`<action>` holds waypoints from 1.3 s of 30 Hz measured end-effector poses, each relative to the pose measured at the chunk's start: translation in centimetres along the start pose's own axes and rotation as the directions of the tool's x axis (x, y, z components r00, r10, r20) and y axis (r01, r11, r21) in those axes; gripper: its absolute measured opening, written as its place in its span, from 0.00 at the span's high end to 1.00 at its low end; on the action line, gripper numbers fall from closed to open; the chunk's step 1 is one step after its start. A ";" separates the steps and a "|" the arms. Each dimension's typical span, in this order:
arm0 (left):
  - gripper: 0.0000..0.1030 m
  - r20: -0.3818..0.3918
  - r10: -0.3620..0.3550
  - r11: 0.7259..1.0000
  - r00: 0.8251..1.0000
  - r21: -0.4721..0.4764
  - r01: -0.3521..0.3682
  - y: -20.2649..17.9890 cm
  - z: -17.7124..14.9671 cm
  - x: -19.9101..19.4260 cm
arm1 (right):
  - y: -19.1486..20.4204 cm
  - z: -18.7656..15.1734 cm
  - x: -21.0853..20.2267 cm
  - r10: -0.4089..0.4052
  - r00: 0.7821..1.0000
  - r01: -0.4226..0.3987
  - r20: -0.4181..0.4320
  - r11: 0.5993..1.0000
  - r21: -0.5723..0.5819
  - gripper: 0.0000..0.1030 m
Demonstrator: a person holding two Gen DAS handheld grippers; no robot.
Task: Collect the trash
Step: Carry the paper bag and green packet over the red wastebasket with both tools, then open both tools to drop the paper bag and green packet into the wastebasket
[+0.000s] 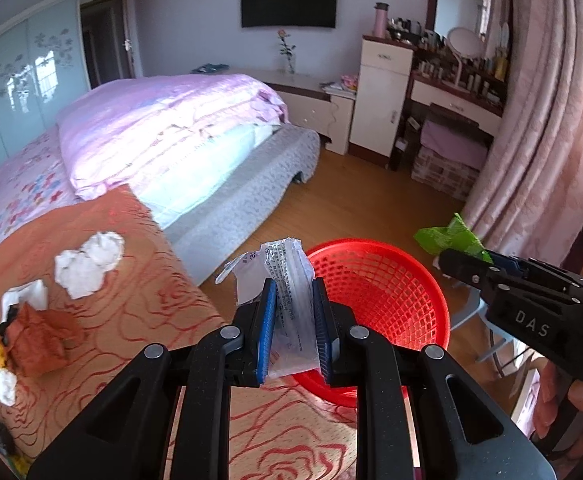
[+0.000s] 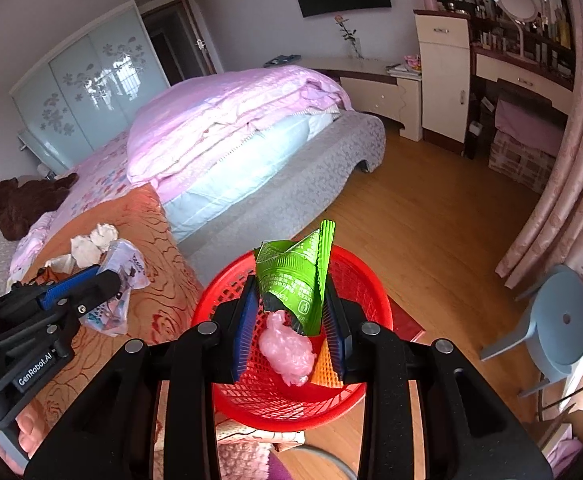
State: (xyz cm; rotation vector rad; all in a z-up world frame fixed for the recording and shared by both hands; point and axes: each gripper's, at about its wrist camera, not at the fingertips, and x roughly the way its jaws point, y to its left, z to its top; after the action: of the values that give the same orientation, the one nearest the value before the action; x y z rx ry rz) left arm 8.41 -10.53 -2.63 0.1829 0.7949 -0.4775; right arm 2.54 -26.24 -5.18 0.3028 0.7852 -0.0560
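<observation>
The left gripper (image 1: 294, 322) points forward along the bed edge, its two blue-padded fingers (image 1: 266, 332) clamped on a clear printed wrapper (image 1: 287, 280) that stands upright between them and fans out above the tips. In the left wrist view, the red mesh basket (image 1: 391, 292) lies just beyond the gripper at 2 o'clock, beside the orange patterned bedspread (image 1: 139, 300). White crumpled tissues (image 1: 89, 264) rest on the bedspread at 10 o'clock from the gripper, and a brown crumpled item (image 1: 37, 340) lies at 9 o'clock, near smaller white scraps. The right gripper (image 2: 291, 320) is held directly over the basket (image 2: 227, 292), tilted downward toward its interior. Its fingers (image 2: 245, 328) are closed on a green wrapper (image 2: 299, 280), which projects upward from the pads toward 12 o'clock. Below the wrapper, inside the basket, lie a pink crumpled bag (image 2: 289, 348) and an orange piece (image 2: 325, 364) at 5 o'clock. In the right wrist view, the left gripper (image 2: 103, 280) appears at 9 o'clock, over the bedspread (image 2: 151, 280), with the clear wrapper (image 2: 125, 276) pinched in its tips. A blue plastic stool (image 2: 559, 320) stands on the wooden floor (image 2: 411, 220) at 3 o'clock, well apart from the basket.
</observation>
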 end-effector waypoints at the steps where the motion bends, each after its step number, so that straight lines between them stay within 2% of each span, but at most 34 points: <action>1: 0.83 -0.011 -0.008 1.000 1.000 0.004 0.008 -0.2 0.0 0.5 | -0.1 0.1 0.2 -0.001 1.000 0.001 -0.004 1.000 0.002 0.70; 7: 0.83 -0.094 -0.028 1.000 0.995 0.010 0.029 -1.3 0.0 3.6 | -1.1 -0.1 1.8 -0.019 0.999 0.020 -0.042 1.000 0.017 0.69; 19: 0.82 -0.169 -0.029 0.999 0.985 0.021 0.033 -1.8 -0.5 6.7 | -2.3 -1.0 4.1 -0.030 0.993 0.036 -0.113 0.998 0.052 0.69; 25: 0.71 -0.173 -0.035 0.999 0.984 0.014 0.038 -1.4 -0.3 6.9 | -2.1 -1.3 4.6 -0.019 0.991 0.025 -0.133 0.999 0.045 0.63; 27: 0.61 -0.166 -0.036 0.999 0.985 0.012 0.038 -1.5 -0.3 6.7 | -2.0 -1.4 4.7 -0.017 0.991 0.023 -0.135 0.999 0.043 0.61; 30: 0.54 -0.145 -0.033 0.999 0.989 0.006 0.034 -1.0 -0.3 6.0 | -2.0 -1.3 4.6 -0.020 0.991 0.026 -0.130 0.999 0.046 0.55; 39: 0.46 -0.102 -0.019 0.999 0.995 -0.037 0.015 0.5 -0.6 3.8 | -1.5 -1.3 4.1 -0.035 0.993 0.038 -0.112 0.999 0.022 0.55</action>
State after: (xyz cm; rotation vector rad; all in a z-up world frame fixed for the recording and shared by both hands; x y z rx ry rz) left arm 10.54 -11.21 -5.84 0.1681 0.9060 -0.4722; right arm 4.32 -27.09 -9.26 0.3166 0.9013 -0.0838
